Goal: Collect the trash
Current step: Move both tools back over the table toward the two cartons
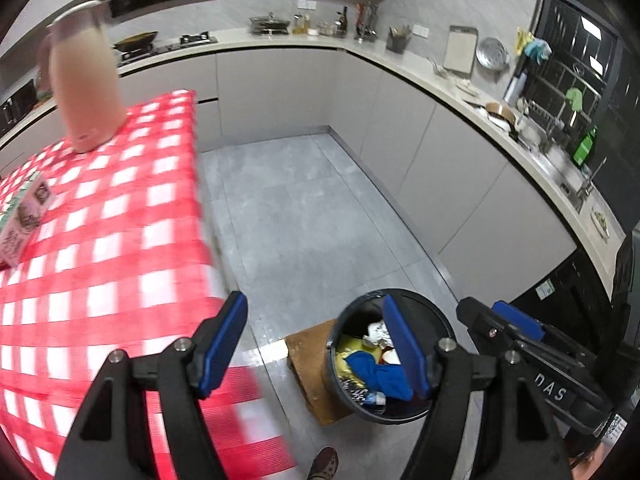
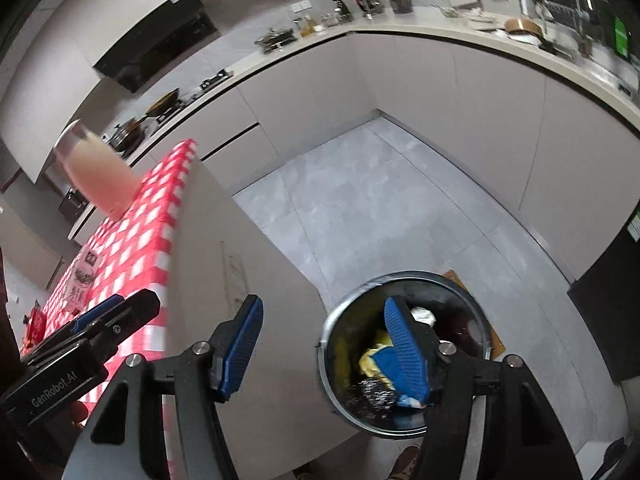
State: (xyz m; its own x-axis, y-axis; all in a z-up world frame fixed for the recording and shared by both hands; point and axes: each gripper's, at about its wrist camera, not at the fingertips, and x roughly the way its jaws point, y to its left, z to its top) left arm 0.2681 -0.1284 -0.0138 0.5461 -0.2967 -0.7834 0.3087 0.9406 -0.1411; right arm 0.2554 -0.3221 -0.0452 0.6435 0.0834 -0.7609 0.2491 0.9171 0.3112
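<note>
Two claws up over a kitchen floor, both angled downward, both with jaws parted and nothing between the blue pads. Left gripper (image 1: pixel 316 344) hanging over the edge of the table (image 1: pixel 120 200), red-and-white checked cloth under and to the left of its left finger. Black trash bin (image 1: pixel 348 396) just beyond and below its right finger, standing on the grey floor against a brown mat (image 1: pixel 308 360). Inside the bin, a heap of trash (image 1: pixel 380 372): something blue, something yellow, crumpled white paper, a dark glittery wrapper. Far ahead and left of this claw, a pale kettle (image 1: pixel 86 80) upright on the cloth, blurred; nearer, at the far left, a printed carton (image 1: pixel 24 216) lying on the cloth. Right gripper (image 2: pixel 324 344) off to the right of the left one, likewise empty-jawed, its right finger over the bin's open mouth, its left finger over the table's plain grey side panel (image 2: pixel 248 280). Left claw's body at the lower left of the right claw's view. Tip of a brown shoe (image 1: pixel 325 462) on the floor below the claws, near the bin. Counter (image 1: pixel 280 40) with pans, bottles and utensils curving well beyond both.
</note>
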